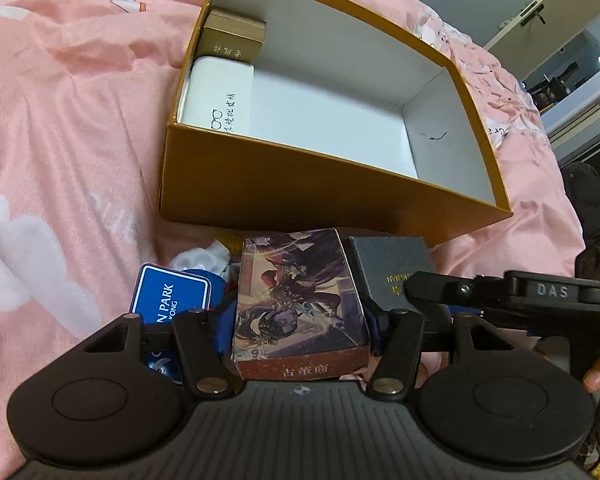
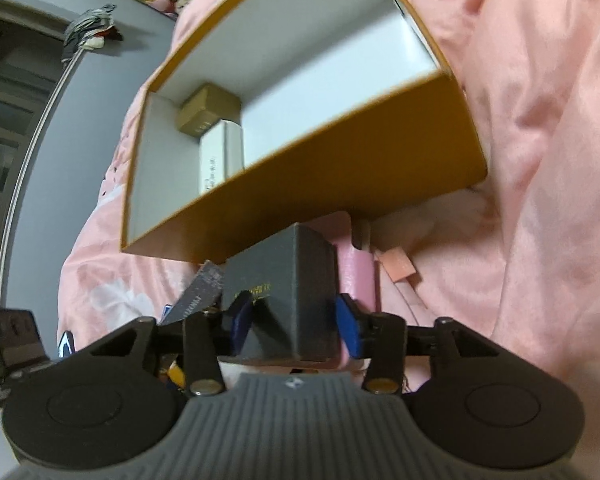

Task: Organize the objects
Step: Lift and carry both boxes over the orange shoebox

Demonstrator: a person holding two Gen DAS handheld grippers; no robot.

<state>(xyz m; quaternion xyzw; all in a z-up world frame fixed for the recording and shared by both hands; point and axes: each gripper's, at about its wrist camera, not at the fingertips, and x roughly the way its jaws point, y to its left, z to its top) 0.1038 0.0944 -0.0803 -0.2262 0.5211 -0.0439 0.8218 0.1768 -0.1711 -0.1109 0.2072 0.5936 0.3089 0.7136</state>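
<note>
Carrier: a bed with a pink bedspread (image 1: 72, 128), printed with white shapes.
Orange box (image 1: 300, 188): open-topped cardboard box with a white inside, lying on the bedspread, just beyond the loose things.
Inside the box: a small gold-brown box (image 1: 234, 38) in one corner, and a white case (image 1: 216, 92) with a spectacles drawing and handwriting just beside it along the same wall; the rest of the floor is bare.
Illustrated card box (image 1: 300, 300): a figure picture on top and Chinese characters on its near end; it stands between the blue pads of the left claw (image 1: 300, 320).
Left claw: spread wide around the card box; whether the pads press on it cannot be told.
Dark grey box (image 2: 292, 300): gold lettering on one face, next to the card box, close to the orange box's near wall.
Right claw (image 2: 296, 320): blue pads (image 2: 348, 328) on both sides of the dark grey box, closed on it.
Blue sign-shaped item (image 1: 170, 300): white border, letters "PARK", lying beside the card box.
White crumpled item (image 1: 202, 258): behind the blue one.
Pink item (image 2: 358, 280): partly hidden behind the dark grey box.
Person: fingertips (image 1: 598, 376) at the edge of the left view.
</note>
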